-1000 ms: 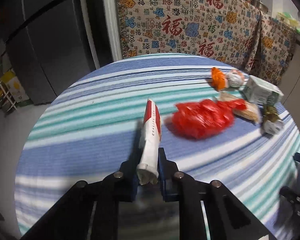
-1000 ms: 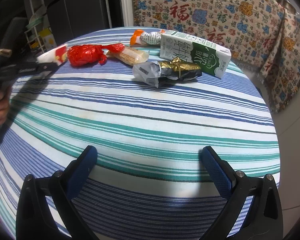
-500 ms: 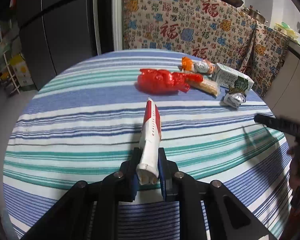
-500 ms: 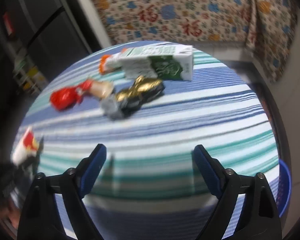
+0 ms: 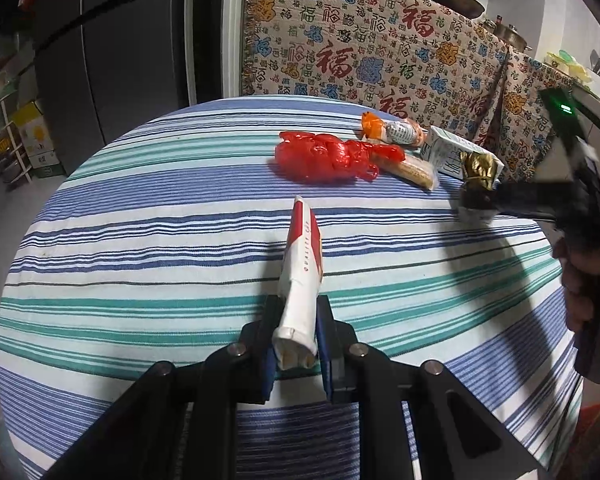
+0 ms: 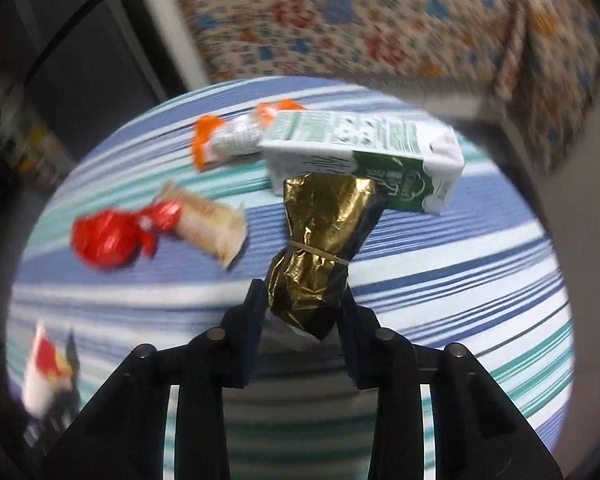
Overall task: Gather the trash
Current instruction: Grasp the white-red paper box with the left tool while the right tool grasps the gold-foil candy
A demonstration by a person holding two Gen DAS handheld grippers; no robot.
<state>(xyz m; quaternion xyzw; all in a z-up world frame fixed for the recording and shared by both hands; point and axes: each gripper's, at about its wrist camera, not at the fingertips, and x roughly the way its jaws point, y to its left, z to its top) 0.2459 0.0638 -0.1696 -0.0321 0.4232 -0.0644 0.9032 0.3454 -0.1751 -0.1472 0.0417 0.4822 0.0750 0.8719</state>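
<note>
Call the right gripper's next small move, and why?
Probably finish the squeeze, then lift. The right gripper has its jaws closing around the gold foil wrapper, whose far end lies against the green-and-white carton. The left gripper already holds a red-and-white wrapper.

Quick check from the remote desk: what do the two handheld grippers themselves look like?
Both match: the left gripper and right gripper are matte black linkage frames with round silver pivot pins and blue pads on the fingers. Seen from the left camera, the right unit's black body carries a small green light. No sleeves or cables show.
</note>
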